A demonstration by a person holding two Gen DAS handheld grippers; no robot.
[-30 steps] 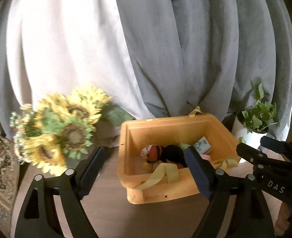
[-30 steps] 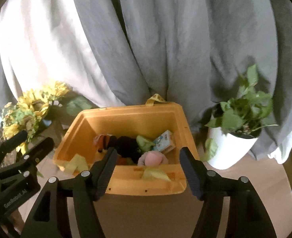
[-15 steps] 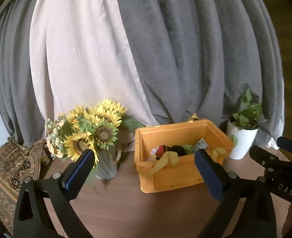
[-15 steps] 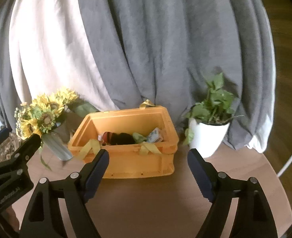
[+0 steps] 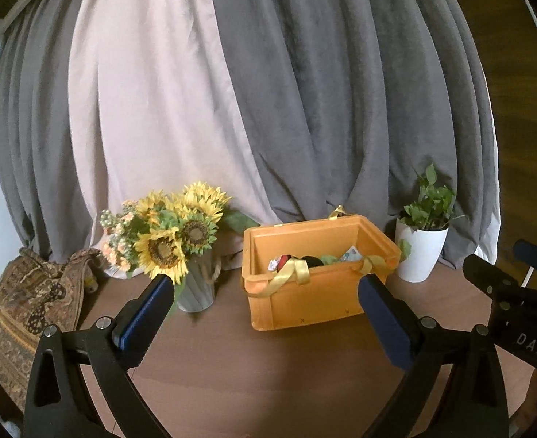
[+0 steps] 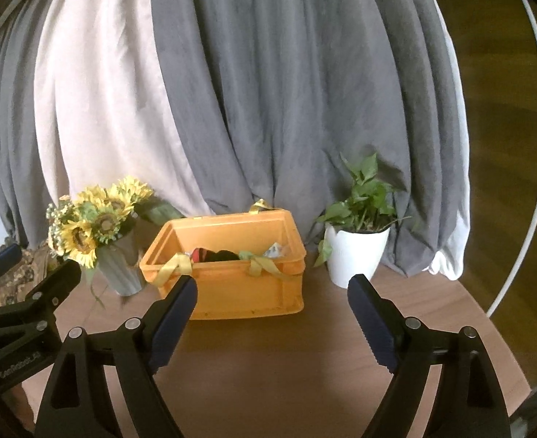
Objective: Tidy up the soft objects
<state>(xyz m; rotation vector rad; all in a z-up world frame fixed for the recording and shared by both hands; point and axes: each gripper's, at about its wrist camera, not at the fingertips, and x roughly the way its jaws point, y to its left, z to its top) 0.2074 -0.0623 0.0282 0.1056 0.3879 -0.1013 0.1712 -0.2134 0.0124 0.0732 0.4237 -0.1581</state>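
An orange plastic crate (image 5: pixel 316 299) (image 6: pixel 239 295) stands on the round wooden table, with yellow ribbons over its front rim. Several soft toys lie inside: a red-and-black one (image 5: pixel 286 261) (image 6: pixel 204 254), a green one (image 6: pixel 246 254) and a pale printed one (image 5: pixel 352 254). My left gripper (image 5: pixel 265 292) is open and empty, held back from the crate above the table. My right gripper (image 6: pixel 272 292) is open and empty, also in front of the crate. Each gripper shows at the edge of the other's view.
A grey vase of sunflowers (image 5: pixel 173 233) (image 6: pixel 97 226) stands left of the crate. A white pot with a green plant (image 5: pixel 421 244) (image 6: pixel 358 248) stands right of it. Grey and pale curtains hang behind. A patterned cloth (image 5: pixel 24 310) lies at the far left.
Both grippers have pulled back and up from over the crate, so the crate now looks smaller and farther. Both stay open and empty.
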